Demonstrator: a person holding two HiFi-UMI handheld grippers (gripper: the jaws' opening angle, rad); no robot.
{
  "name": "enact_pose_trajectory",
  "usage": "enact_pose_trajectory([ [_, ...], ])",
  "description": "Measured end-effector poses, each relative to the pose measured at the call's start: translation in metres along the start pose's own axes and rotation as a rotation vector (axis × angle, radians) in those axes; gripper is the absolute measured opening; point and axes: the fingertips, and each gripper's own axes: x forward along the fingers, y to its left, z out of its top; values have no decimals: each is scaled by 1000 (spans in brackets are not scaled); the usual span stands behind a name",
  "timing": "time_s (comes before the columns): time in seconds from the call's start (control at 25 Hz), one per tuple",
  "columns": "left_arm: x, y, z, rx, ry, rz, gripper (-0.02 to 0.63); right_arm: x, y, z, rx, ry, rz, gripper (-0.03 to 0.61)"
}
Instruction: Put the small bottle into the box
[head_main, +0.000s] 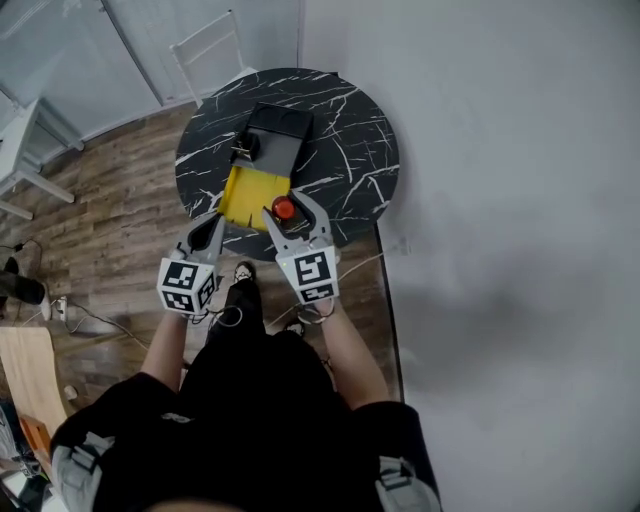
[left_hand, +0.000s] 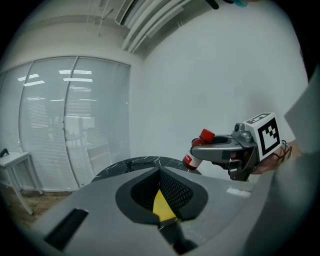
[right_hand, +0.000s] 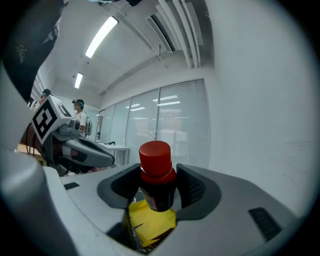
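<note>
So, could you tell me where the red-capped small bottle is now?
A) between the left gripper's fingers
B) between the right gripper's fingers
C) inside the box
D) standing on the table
B: the right gripper view shows the small bottle clamped between the fingers of the right gripper.

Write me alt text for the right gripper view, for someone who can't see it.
A small dark bottle with a red cap is clamped between the jaws of the right gripper, above the yellow flaps of the box. The left gripper reaches in from the left, jaws together. Behind are glass walls with blinds and ceiling lights.
</note>
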Motion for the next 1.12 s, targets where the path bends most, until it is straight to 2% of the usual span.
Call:
enact_pose_trajectory([
  [0.16, 15, 29, -9, -18, 26, -3, 0, 33, 6, -8, -19, 27, 36, 209],
  [0.28, 27, 45, -9, -18, 54, -45, 0, 57, 12, -13, -34, 55, 53, 209],
  [0.4, 41, 43, -5, 21, 99, -174, 0, 79, 15, -28, -69, 108, 75, 209],
  [0.52, 57, 33, 2, 140, 144, -319, 0, 100, 20, -50, -98, 166, 111, 209],
  [0.6, 72, 33, 4, 191, 158, -368, 0, 112, 23, -64, -112, 210, 130, 209],
  [0.72, 89, 36, -4, 194, 208, -430, 0, 125, 26, -85, -125, 271, 131, 209],
  [0.84, 102, 33, -27, 220, 316, -525, 81, 135, 26, -103, -113, 318, 132, 209],
  [0.96, 114, 31, -43, 257, 367, -589, 171, 145, 29, -119, -106, 355, 144, 209],
  [1.12, 127, 29, -57, 245, 394, -661, 211, 158, 33, -134, -138, 399, 124, 209],
])
